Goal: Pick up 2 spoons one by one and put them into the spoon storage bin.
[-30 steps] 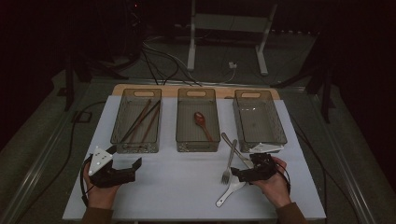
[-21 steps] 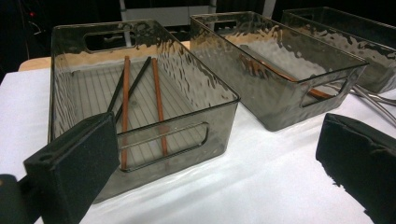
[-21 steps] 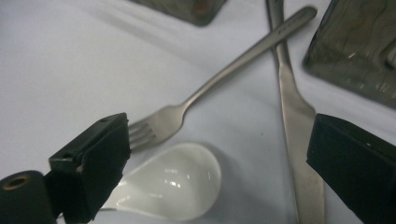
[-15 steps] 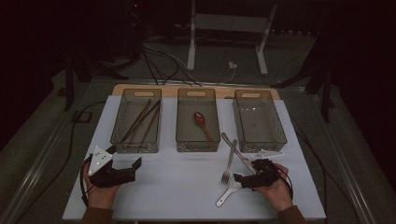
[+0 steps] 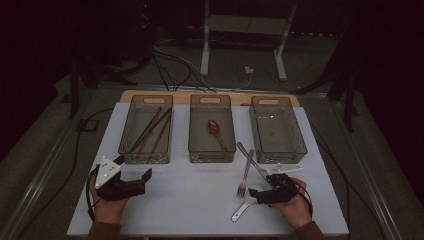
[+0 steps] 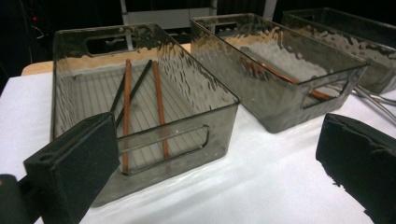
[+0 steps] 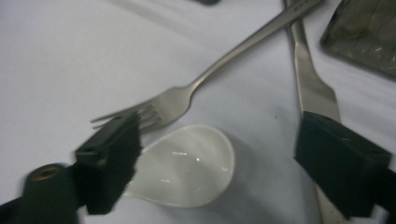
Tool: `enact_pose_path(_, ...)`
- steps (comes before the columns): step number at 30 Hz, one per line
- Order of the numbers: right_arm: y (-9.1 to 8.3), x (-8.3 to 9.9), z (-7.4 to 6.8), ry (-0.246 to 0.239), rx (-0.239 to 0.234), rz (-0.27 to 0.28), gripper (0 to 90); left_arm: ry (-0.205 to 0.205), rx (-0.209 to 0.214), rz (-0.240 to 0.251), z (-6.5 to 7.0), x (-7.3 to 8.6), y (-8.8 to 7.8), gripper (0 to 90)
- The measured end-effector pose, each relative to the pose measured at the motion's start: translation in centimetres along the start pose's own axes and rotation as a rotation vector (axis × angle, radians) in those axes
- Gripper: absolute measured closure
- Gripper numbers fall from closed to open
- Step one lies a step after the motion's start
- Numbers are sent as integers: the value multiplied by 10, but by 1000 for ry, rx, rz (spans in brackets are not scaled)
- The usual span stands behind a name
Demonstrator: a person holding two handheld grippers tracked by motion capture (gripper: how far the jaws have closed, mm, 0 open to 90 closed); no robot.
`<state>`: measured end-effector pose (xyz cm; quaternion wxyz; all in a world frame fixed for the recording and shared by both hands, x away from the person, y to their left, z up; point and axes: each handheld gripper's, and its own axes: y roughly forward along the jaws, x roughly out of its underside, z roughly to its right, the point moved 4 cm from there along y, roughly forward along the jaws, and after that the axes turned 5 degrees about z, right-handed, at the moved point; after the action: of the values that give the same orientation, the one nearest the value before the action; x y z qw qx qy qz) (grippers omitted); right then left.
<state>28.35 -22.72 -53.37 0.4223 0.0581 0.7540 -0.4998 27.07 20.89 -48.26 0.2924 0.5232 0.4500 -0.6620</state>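
Cutlery sorting is in hand: in the high view the right gripper sits low over a white spoon beside a fork, in front of the bins. Left gripper, in its own view, hangs wide and empty. Right gripper view: jaws, just closing, straddle the spoon's bowl untouched; next, probably a squeeze and lift.

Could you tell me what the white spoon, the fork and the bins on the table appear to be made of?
White spoon: probably glazed ceramic or glossy plastic; smooth, opaque, with small bright highlights.
Fork: metal, likely stainless steel; silvery grey with a soft sheen.
Bins, such as the left bin: smoky translucent plastic with a rippled texture; the chopsticks show through the wall.
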Motion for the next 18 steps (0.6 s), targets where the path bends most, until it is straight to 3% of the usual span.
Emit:
enact_pose_path(2, 3, 2, -1, -3, 9, -19, 180, -5, -2, 3, -1, 0, 0, 6)
enact_pose_path(8, 5, 9, 2, -10, 31, -68, 362, -13, 0, 7, -1, 0, 1, 6)
enact_pose_path(11, 2, 11, 5, -8, 41, -67, 460, -20, 2, 10, -2, 0, 1, 6)
enact_pose_path(15, 1, 11, 3, -13, -2, -77, 652, -24, 0, 10, -2, 0, 1, 6)
enact_pose_path(18, 1, 9, -1, -22, -5, -83, 720, -23, -1, 11, -2, 0, 1, 6)
